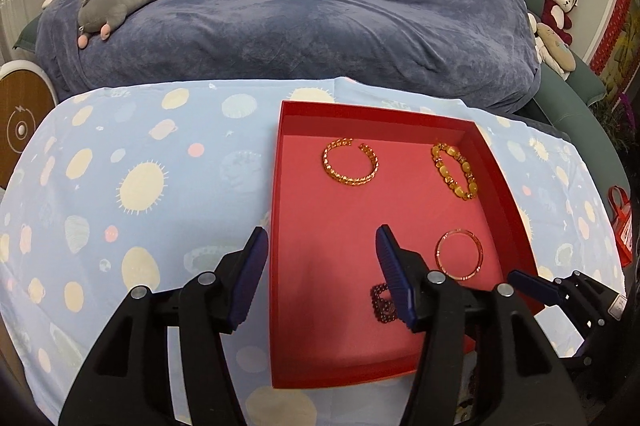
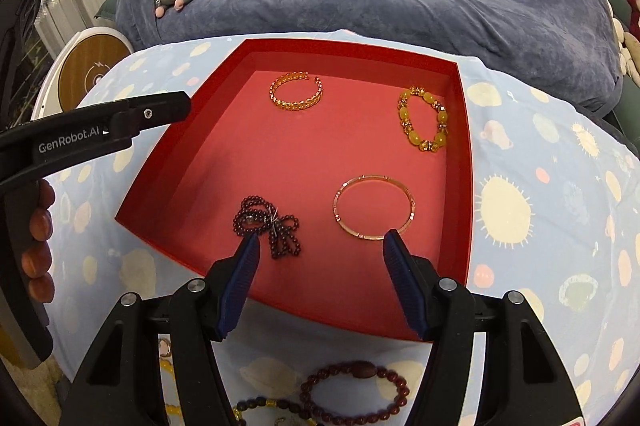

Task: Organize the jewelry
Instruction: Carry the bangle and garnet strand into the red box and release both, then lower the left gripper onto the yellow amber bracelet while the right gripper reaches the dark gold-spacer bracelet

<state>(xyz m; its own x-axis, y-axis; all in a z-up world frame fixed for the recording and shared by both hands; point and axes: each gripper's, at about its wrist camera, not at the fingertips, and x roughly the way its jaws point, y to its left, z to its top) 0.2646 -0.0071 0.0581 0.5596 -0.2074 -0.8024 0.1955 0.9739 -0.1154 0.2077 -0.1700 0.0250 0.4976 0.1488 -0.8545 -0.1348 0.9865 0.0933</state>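
A red box (image 1: 500,170) (image 2: 180,142) lies on the patterned cloth. In it are a gold chain bangle (image 1: 351,162) (image 2: 297,91), a yellow bead bracelet (image 1: 454,170) (image 2: 423,118), a thin rose-gold bangle (image 1: 459,255) (image 2: 374,206) and a dark bead bracelet twisted into a bow (image 1: 380,300) (image 2: 266,224). My left gripper (image 1: 322,242) is open and empty over the box's left wall. My right gripper (image 2: 322,244) is open and empty over the box's near part, between the dark bracelet and the thin bangle.
Outside the box at the near edge lie a dark red bead bracelet (image 2: 356,396) and several other bead pieces (image 2: 256,408). A blue-covered sofa (image 1: 320,18) with a grey plush toy (image 1: 116,2) stands behind. A round wooden-faced device (image 2: 90,70) is at the left.
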